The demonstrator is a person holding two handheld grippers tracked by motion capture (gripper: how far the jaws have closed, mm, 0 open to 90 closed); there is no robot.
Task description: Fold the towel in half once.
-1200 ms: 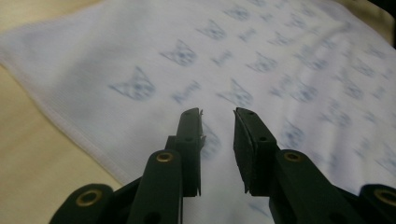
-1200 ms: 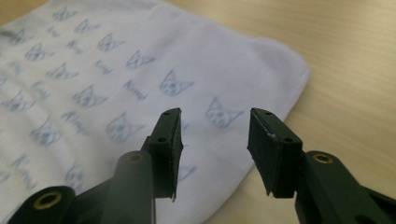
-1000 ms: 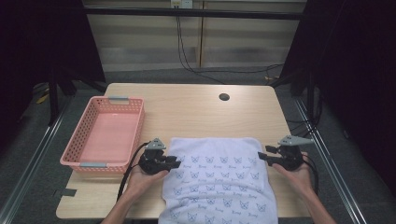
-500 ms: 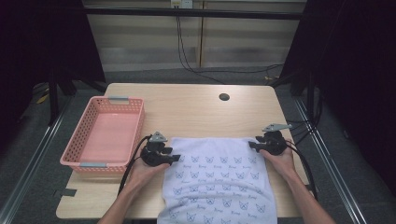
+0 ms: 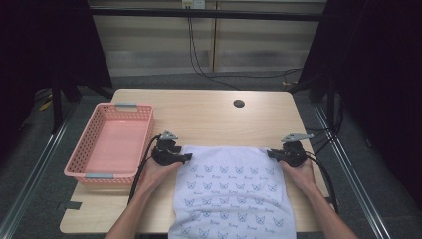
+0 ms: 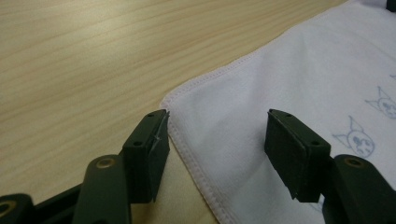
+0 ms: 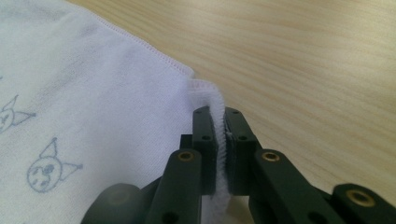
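Observation:
A white towel printed with small cat faces lies spread on the wooden table, its near end hanging over the front edge. My left gripper sits at the towel's far left corner. Its jaws have just been opening and stand apart over that corner, the pads clear of the cloth. My right gripper is at the far right corner. Its jaws have just been closing and now pinch the towel's hemmed edge between the pads.
A pink plastic basket stands at the table's left side, nothing inside it. A round cable hole marks the far part of the table. Dark floor and metal rails lie beyond both table sides.
Both grippers moved forward along the towel's sides to its far corners. The right jaws closed onto the corner's edge. The left jaws opened wider.

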